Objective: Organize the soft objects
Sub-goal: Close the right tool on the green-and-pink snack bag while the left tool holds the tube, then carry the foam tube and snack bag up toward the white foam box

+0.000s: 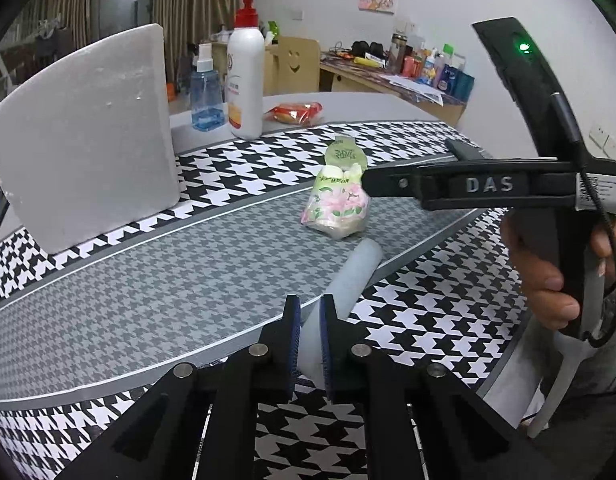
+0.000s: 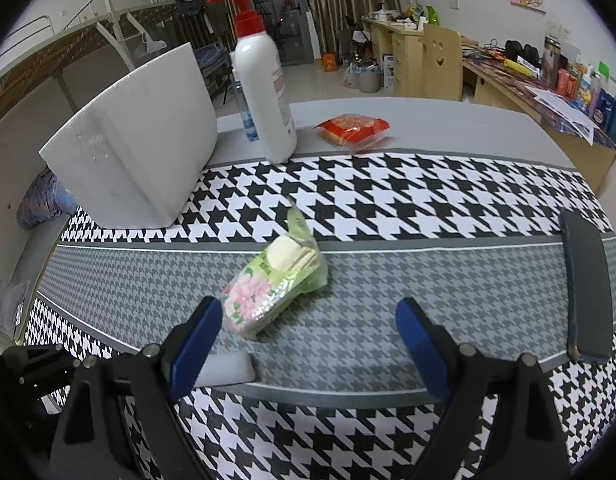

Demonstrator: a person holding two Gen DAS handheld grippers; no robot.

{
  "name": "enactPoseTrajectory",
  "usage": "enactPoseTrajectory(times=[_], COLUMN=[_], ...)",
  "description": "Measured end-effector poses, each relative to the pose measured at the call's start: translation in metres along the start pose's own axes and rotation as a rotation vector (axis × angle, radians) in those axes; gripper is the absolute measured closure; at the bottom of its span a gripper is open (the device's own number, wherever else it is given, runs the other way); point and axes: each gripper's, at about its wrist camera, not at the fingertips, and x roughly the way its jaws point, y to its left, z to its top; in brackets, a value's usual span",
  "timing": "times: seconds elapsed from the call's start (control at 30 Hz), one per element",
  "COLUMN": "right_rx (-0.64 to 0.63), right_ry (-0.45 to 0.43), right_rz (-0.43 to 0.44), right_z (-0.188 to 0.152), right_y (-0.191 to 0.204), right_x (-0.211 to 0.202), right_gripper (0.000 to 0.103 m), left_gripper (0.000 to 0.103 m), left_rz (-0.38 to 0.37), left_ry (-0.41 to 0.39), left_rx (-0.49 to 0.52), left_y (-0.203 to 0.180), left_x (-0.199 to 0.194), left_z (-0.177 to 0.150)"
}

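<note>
So the pale blue-white foam cylinder is lying on the houndstooth table mat, near its front edge, and the left gripper has its fingers clamped on the near end of it. You can see the foam pinched narrow between the blue pads, so it's definitely squishy and probably weighs next to nothing. My guess is it lifts easily but will flop or pivot a bit since it's held at one end; grabbing closer to the middle would be steadier.

Just beyond it sits the crinkly plastic bag with a pink flower print and green top, stuffed with what look like cotton pads. Also soft, and the film looks slippery, so I'd squeeze the fat middle rather than the loose top. The right gripper hovers right in front of it, fingers spread wide, holding nothing.

Further back: a big white foam block standing up, a white pump bottle with a red top, a blue spray bottle and a red snack packet.
</note>
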Motion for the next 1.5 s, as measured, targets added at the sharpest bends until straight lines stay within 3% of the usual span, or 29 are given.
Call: enactPoseTrajectory(times=[0.07,0.13,0.17,0.4,0.67,0.73,0.87,0.93,1.03,1.3,1.5], right_rx=[-0.007,-0.007,-0.006,-0.002,-0.009,-0.004,0.004,0.005,0.001,0.012,0.016], right_ry=[0.004,0.011,0.015,0.036,0.081,0.093,0.099,0.100,0.095,0.065,0.059], right_rz=[0.002,0.001,0.004,0.016,0.025,0.029,0.034,0.047,0.083,0.080,0.092], right_z=[0.001,0.003,0.004,0.008,0.006,0.006,0.006,0.005,0.004,0.003,0.002], right_y=[0.003,0.005,0.006,0.009,0.013,0.012,0.012,0.013,0.014,0.003,0.000], right_x=[0.003,0.006,0.008,0.020,0.035,0.038,0.042,0.042,0.042,0.027,0.018], right_gripper=[0.012,0.012,0.012,0.012,0.033,0.041,0.050,0.070,0.083,0.086,0.086], left_gripper=[0.080,0.046,0.041,0.040,0.037,0.036,0.036,0.036,0.036,0.036,0.038], left_rz=[-0.018,-0.022,-0.022,-0.022,-0.013,-0.011,-0.005,-0.007,-0.010,0.010,0.026], left_ry=[0.005,0.013,0.008,0.029,0.044,0.052,0.064,0.069,0.074,0.075,0.104], left_rx=[0.009,0.017,0.014,-0.005,0.010,0.016,0.036,0.039,0.042,0.067,0.157], left_y=[-0.002,-0.004,-0.003,0.004,0.005,0.005,0.002,0.002,0.001,-0.001,-0.009], left_x=[0.000,0.002,0.002,0.015,0.028,0.032,0.041,0.044,0.048,0.054,0.064], left_z=[0.000,0.000,-0.001,0.004,0.010,0.012,0.013,0.014,0.014,0.017,0.019])
